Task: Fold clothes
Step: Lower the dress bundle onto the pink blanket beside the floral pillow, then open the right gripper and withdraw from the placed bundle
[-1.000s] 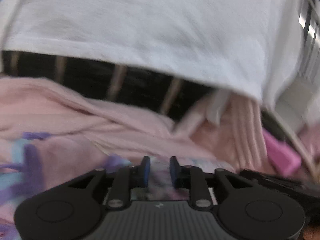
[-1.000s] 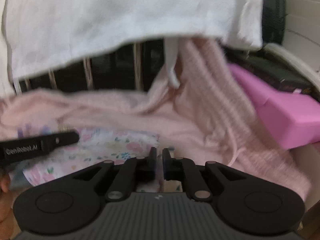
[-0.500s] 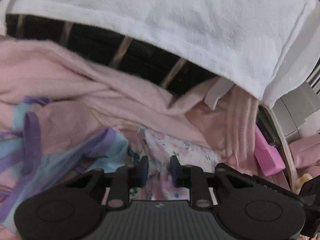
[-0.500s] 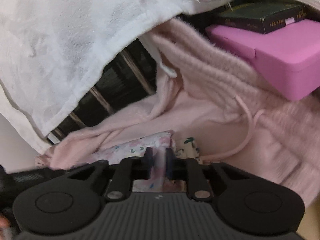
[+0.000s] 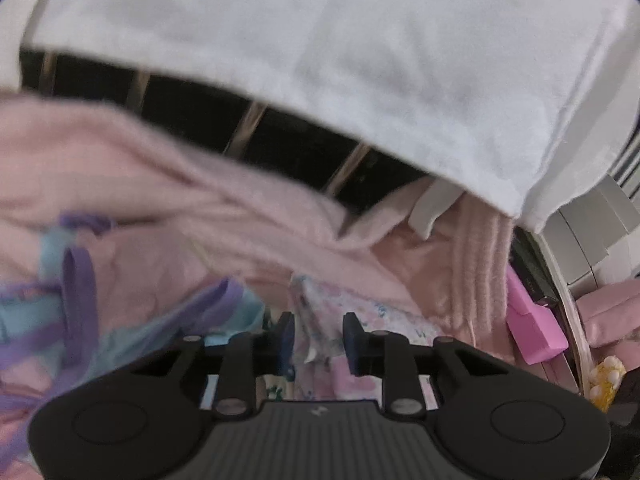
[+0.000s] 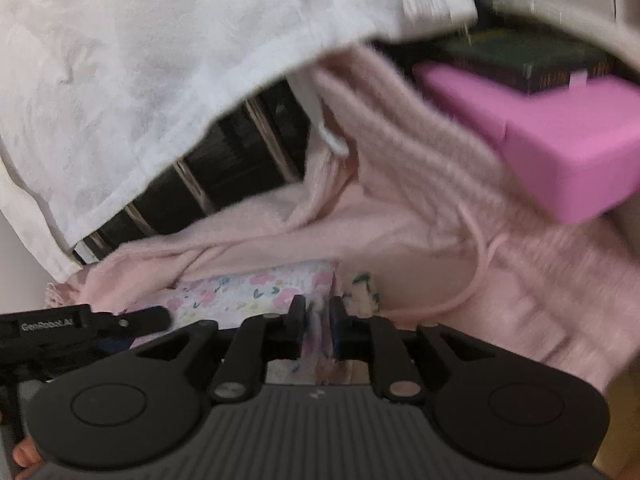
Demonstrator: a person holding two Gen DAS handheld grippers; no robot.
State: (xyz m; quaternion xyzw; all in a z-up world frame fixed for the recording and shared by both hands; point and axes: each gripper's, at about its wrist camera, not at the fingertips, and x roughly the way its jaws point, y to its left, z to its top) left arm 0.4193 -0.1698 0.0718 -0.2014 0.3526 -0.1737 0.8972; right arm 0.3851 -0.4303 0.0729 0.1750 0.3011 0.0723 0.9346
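A fold of the floral cloth (image 6: 256,292) is pinched between the closed right tongs (image 6: 318,320). The left tongs (image 5: 319,334) are parted, with an edge of the same cloth standing loose in the gap. Beyond both tongs a pink sweater (image 6: 400,216) is heaped, a white towel (image 5: 320,60) is draped above, and a pink box (image 6: 560,140) is seen to the right.
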